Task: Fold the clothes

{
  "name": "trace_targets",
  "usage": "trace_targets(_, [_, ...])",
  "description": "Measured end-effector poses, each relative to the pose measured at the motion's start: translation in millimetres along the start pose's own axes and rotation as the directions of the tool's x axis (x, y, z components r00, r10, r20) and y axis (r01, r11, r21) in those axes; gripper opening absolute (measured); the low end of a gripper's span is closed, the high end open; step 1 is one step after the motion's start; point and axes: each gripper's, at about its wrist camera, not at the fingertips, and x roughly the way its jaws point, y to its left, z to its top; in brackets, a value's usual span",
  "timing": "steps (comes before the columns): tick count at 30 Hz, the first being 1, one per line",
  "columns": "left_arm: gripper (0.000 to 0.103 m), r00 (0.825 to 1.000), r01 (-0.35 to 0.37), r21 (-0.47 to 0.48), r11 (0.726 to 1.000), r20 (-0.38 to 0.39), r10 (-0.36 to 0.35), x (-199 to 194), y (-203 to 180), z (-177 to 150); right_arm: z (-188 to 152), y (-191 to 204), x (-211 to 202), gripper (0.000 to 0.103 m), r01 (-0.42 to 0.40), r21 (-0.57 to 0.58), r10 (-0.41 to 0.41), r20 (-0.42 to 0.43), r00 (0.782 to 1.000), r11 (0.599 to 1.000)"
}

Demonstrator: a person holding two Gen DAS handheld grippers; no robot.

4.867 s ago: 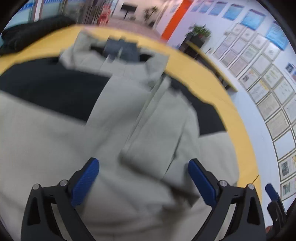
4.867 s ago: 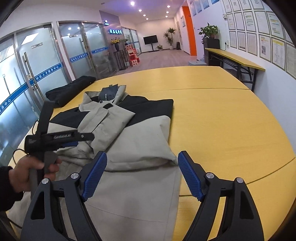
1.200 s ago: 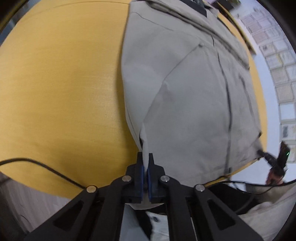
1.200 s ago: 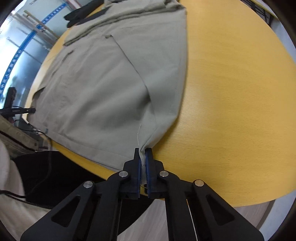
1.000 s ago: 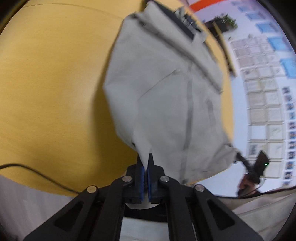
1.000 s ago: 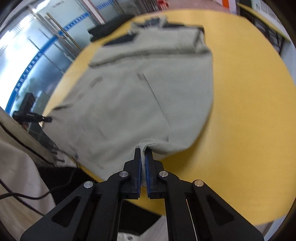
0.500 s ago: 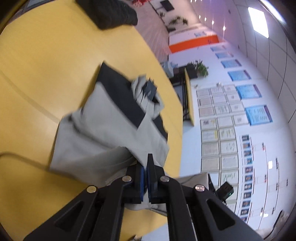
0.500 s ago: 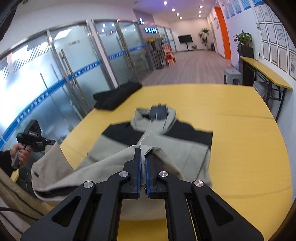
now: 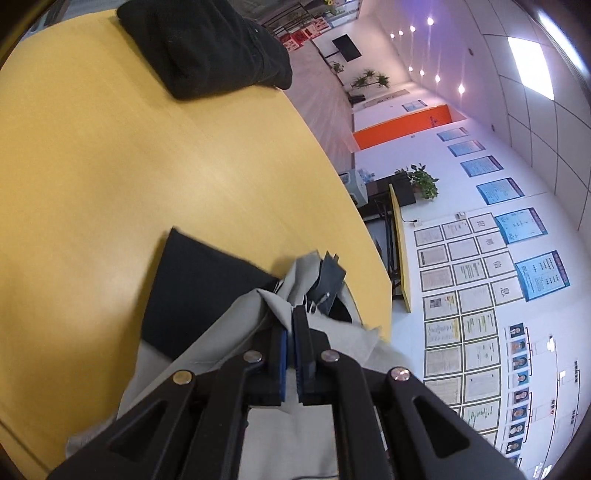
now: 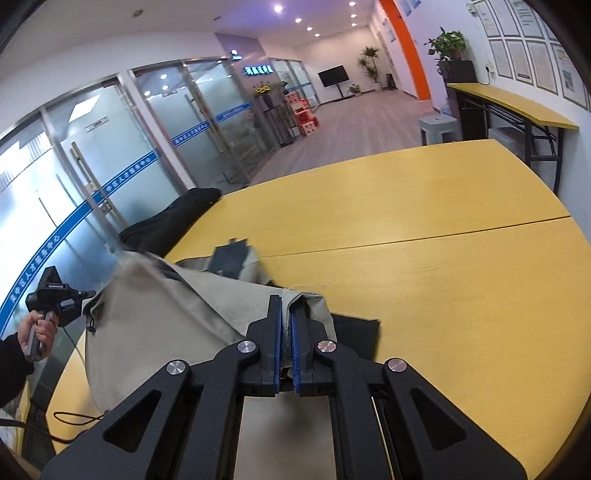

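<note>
Bright, even indoor light falls from round recessed ceiling spots (image 10: 316, 35) at twelve o'clock and a square ceiling panel (image 9: 530, 62) at one o'clock in the left view. The glossy yellow wooden table (image 9: 110, 177) shows soft glare. Fisheye bending curves the edges — corners black. The grey-and-black fabric jacket (image 10: 155, 314) is motion-blurred at its lifted edge.
</note>
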Motion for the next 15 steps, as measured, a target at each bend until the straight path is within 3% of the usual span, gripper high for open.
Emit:
trace_targets(4, [0.003,0.995,-0.088,0.054,0.995,-0.032,0.090,43.7,12.2,15.8,-1.2,-9.3,40.0,0.003,0.007,-0.039,-0.010,-0.070,0.998,0.999])
trace_targets(7, [0.003,0.993,-0.109,0.075,0.991,-0.031,0.111,52.9,24.5,21.8,1.0,-14.4,52.8,0.004,-0.011,-0.039,0.008,-0.068,0.998,0.999])
trace_targets(15, [0.004,1.000,-0.006,0.069,0.998,-0.030,0.008,50.9,47.3,31.6,7.0,-32.2,76.4,0.005,-0.092,-0.001,0.092,-0.087,0.992,0.996])
